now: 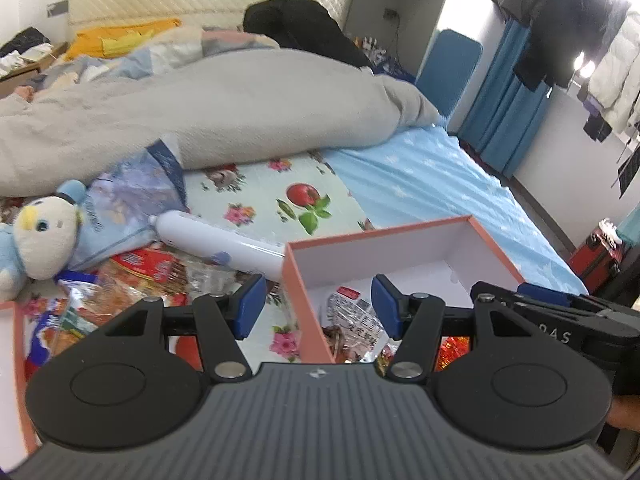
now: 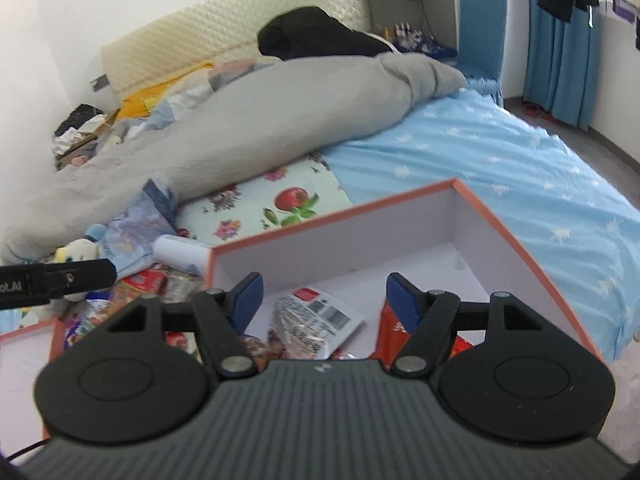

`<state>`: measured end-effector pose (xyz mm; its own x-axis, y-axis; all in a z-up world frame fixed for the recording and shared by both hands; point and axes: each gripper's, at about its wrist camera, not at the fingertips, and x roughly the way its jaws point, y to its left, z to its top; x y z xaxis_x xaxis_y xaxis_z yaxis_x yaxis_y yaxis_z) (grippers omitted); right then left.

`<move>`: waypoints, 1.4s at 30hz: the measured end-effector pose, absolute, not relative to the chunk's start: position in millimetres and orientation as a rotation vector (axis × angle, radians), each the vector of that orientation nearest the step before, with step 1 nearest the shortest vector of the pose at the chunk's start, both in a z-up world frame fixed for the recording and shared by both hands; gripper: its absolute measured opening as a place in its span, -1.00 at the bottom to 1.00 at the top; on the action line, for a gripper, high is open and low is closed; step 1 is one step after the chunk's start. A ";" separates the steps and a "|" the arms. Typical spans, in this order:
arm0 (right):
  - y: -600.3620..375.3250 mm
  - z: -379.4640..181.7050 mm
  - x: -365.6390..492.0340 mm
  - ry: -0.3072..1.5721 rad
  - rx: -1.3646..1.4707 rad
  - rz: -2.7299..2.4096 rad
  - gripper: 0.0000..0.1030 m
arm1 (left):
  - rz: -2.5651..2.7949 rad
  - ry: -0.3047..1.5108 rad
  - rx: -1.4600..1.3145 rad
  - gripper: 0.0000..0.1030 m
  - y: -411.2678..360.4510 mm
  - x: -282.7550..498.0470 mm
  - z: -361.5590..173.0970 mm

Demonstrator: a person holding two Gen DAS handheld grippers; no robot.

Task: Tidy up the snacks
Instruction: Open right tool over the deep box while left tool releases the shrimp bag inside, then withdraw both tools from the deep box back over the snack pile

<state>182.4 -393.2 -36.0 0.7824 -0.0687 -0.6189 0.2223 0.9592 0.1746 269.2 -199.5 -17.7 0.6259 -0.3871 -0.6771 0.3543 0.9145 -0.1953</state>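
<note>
Above the orange box (image 2: 516, 220), both grippers, left (image 1: 318, 306) and right (image 2: 324, 300), tilt downward, fingers released, grasping nothing.

Orange-rimmed cardboard boxes with white insides: two, one large open box (image 2: 520, 236) and part of another at the left edge (image 2: 24, 344).
Clear plastic snack packets with a red label, inside the large box: one (image 2: 316, 316).
Red foil snack bags inside the large box: at least one (image 2: 394, 328).
Snack packets heaped outside the box: several, too jumbled to count (image 1: 148, 276).
White cylindrical bottles: one (image 1: 216, 242).
Pale blue and white plush toys: one (image 1: 38, 236).
Black two-finger grippers with blue pads: two, one left (image 1: 318, 306), one right (image 2: 324, 300).
</note>
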 end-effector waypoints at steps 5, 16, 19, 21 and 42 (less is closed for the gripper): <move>-366.3 -10.8 175.5 0.616 0.207 -0.133 0.38 | -0.407 0.756 -0.073 0.24 -168.3 251.7 -4.2; -296.7 4.6 157.1 0.577 0.149 -0.035 0.57 | -0.337 0.709 -0.108 0.24 -92.8 208.3 6.7; -278.2 2.8 153.3 0.574 0.155 0.006 0.57 | -0.314 0.697 -0.115 0.24 -73.7 196.4 7.0; -267.0 1.9 151.5 0.577 0.162 0.015 0.56 | -0.301 0.697 -0.126 0.24 -60.2 187.5 5.9; -191.4 24.5 159.9 0.686 0.051 0.203 0.57 | -0.135 0.753 -0.207 0.24 24.6 198.8 -45.0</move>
